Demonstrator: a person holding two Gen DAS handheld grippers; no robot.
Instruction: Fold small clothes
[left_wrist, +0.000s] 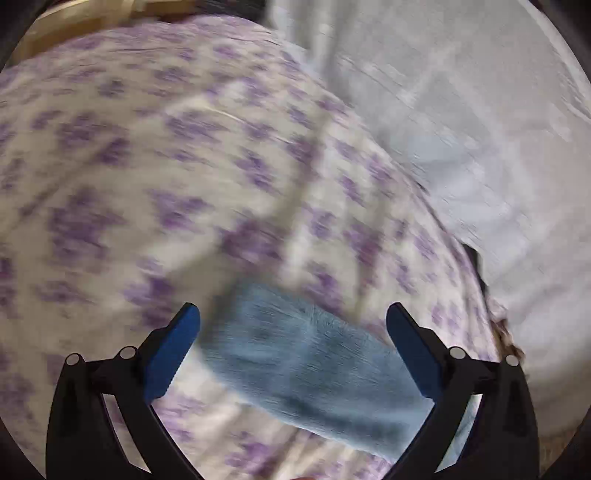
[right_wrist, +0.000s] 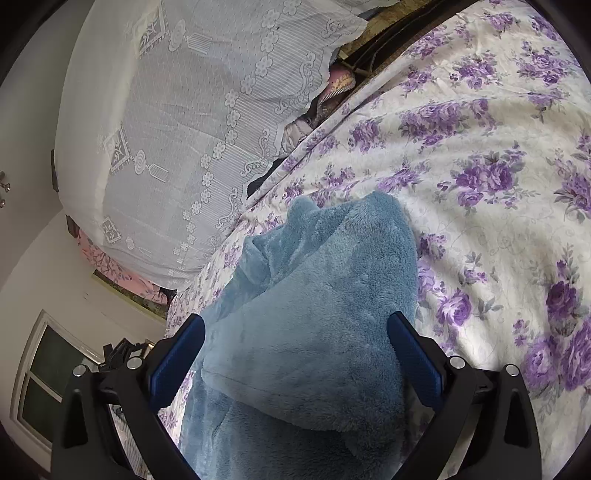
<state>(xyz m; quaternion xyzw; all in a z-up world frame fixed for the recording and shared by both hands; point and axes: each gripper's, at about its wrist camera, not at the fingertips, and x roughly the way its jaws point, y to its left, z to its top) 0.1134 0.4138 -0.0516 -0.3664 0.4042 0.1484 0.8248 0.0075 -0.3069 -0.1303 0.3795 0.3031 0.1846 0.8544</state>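
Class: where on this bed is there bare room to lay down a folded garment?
Free: the purple-flowered sheet right of the fluffy blue fleece garment, out to the picture's edge. Crowded: the left strip, where the garment nears the white lace cover, and between both open hand-held grippers.

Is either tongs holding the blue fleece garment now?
No. Both the left tongs and right tongs are open above the blue fleece garment.

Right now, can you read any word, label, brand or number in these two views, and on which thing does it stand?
None: no text shows on the blue fleece garment, the floral bedsheet, the lace cover or either claw. The left wrist view is motion-blurred.
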